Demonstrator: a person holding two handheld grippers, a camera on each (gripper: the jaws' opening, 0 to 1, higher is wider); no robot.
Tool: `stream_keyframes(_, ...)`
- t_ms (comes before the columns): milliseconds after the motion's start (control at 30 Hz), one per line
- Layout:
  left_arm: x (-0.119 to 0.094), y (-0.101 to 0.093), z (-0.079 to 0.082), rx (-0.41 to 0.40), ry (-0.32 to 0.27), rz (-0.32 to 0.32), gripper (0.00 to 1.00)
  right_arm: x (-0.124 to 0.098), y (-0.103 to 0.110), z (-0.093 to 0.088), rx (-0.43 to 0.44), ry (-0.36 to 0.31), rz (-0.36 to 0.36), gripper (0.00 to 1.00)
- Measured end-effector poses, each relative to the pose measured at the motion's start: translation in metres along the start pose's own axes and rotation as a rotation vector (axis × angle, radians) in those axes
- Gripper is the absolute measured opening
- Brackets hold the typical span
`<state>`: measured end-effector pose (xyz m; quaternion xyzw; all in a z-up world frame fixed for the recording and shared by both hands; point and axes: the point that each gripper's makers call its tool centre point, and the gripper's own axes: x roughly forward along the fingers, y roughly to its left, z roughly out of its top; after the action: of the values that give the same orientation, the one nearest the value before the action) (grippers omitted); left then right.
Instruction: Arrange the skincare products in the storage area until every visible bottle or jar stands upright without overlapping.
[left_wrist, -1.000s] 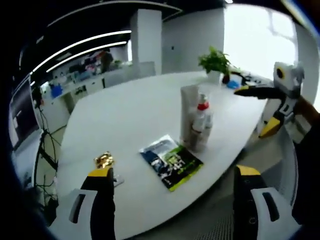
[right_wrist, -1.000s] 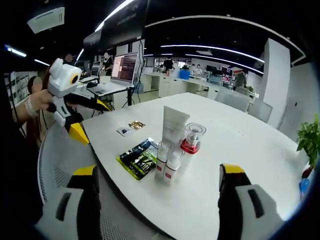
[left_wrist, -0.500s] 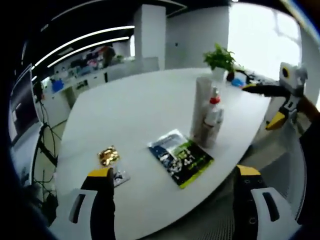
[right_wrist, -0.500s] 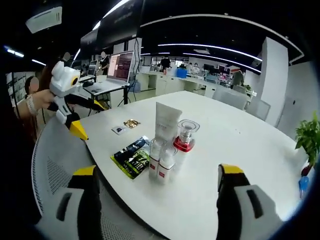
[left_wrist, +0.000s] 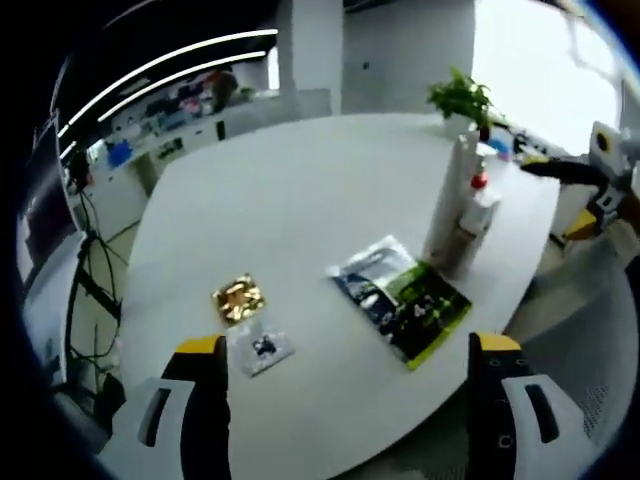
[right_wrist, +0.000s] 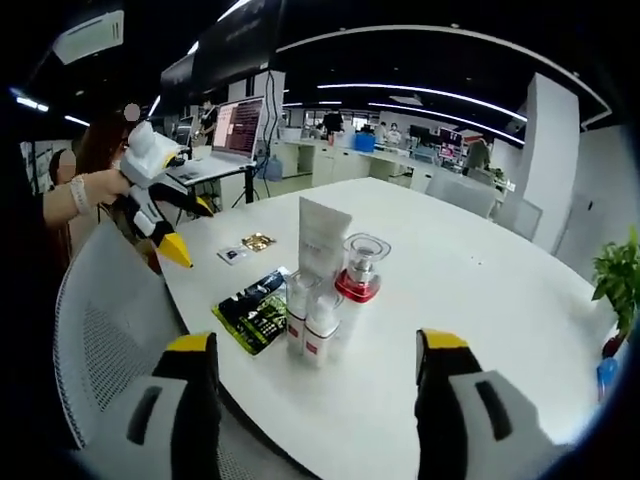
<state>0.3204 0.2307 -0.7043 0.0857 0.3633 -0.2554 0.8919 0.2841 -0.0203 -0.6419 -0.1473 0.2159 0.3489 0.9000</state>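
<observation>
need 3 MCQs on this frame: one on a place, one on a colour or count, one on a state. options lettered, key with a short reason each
1. Where does the green-and-black sachet lie relative to the bottle cluster in the right gripper view?
A. To its left, flat on the table
B. On top of it
C. Behind it, by the plant

2. What colour is the collar of the clear-capped bottle?
A. Blue
B. Red
C. Green

3. How are the jaws of the right gripper?
A. Shut on a bottle
B. Shut on the sachet
C. Open, holding nothing

Key:
1 A: the sachet lies flat on the white table just left of the bottles.
2 B: a red band sits under the clear cap.
3 C: the two yellow-tipped jaws stand wide apart with only table between them.
</observation>
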Motion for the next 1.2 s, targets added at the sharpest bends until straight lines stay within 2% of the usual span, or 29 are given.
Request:
stream_keyframes(167,0.014,0.018,-0.006,-0.062,0.037,0.054,0.96,-0.001,-0.003,0.001,0.005,-0.004,-0.003,0.79)
stream_keyframes(300,0.024,0.025,-0.008,-0.101,0.043,0.059,0.92,0.001,-0.004,0.0,0.017,-0.001,-0.001,0.79)
stream_keyframes(467,0.04,0.04,-0.023,-0.095,0.132,0.102,0.88,0.001,-0.004,-0.001,0.017,0.002,-0.004,0.79)
stream_keyframes(600,0.049,0.048,-0.019,-0.161,0.109,0.123,0.84,0.0,-0.006,-0.003,0.016,0.006,-0.016,0.79)
stream_keyframes(667,0.054,0.053,-0.02,-0.202,0.112,0.153,0.81,-0.001,-0.006,-0.005,0.023,0.01,-0.018,0.78)
stream_keyframes(833,0.063,0.061,-0.025,-0.209,0.135,0.193,0.79,-0.003,-0.007,-0.01,0.03,0.025,-0.026,0.77)
stream_keyframes(1067,0.067,0.067,-0.031,-0.227,0.166,0.225,0.7,-0.004,-0.01,-0.011,0.038,0.031,-0.035,0.77)
stream_keyframes(1200,0.069,0.068,-0.035,-0.221,0.186,0.236,0.69,-0.003,-0.01,-0.011,0.043,0.03,-0.035,0.76)
